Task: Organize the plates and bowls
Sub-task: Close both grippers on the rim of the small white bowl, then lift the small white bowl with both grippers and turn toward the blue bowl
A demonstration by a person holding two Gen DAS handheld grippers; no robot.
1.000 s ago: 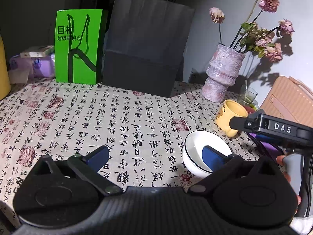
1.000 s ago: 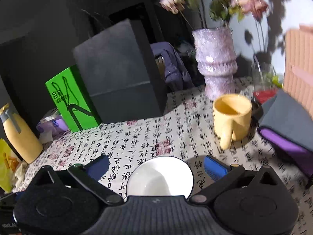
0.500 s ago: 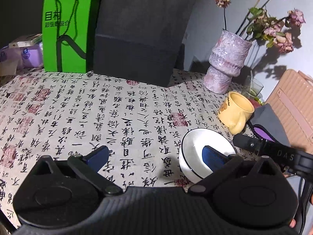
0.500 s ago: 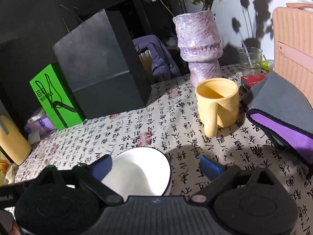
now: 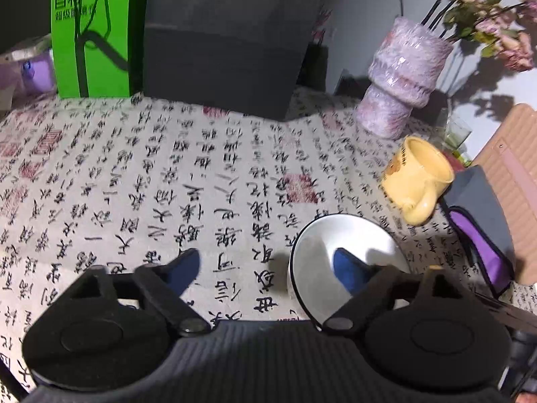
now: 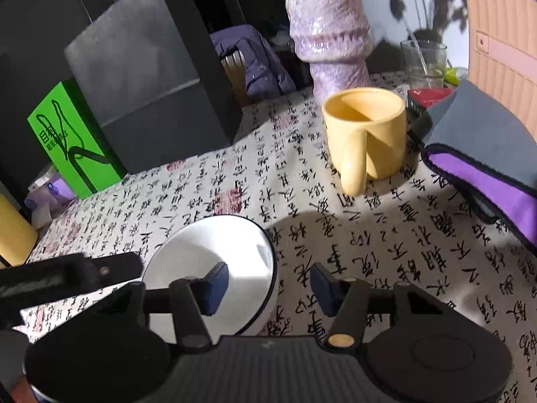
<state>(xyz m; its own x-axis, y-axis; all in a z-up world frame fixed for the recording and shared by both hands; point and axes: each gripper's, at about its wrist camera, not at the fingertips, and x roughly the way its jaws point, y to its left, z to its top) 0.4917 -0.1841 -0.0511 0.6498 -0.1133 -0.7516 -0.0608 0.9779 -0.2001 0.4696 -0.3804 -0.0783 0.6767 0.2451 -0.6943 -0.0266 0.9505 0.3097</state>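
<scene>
Moved: both grippers nearer the bowl point(image 6: 214, 255), jaws just closing.
Left gripper point(image 5: 268, 265): wide, straddling bowl's rim, apart.
Right gripper point(image 6: 268, 283): half-closed, straddling rim, no grip.
Mug point(image 6: 365, 134): behind bowl.

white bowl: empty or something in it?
Empty. The white bowl shows a bare white inside in both wrist views; only gripper fingers reach over its rim.

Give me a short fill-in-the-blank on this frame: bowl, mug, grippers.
1. Both grippers straddle the rim of the white ____.
2. The mug beyond the bowl is ____ in colour.
3. The right gripper has one finger inside the bowl and one ____ it.
4. The left gripper has closed less than the ____ one.

Answers: bowl; yellow; outside; right
</scene>
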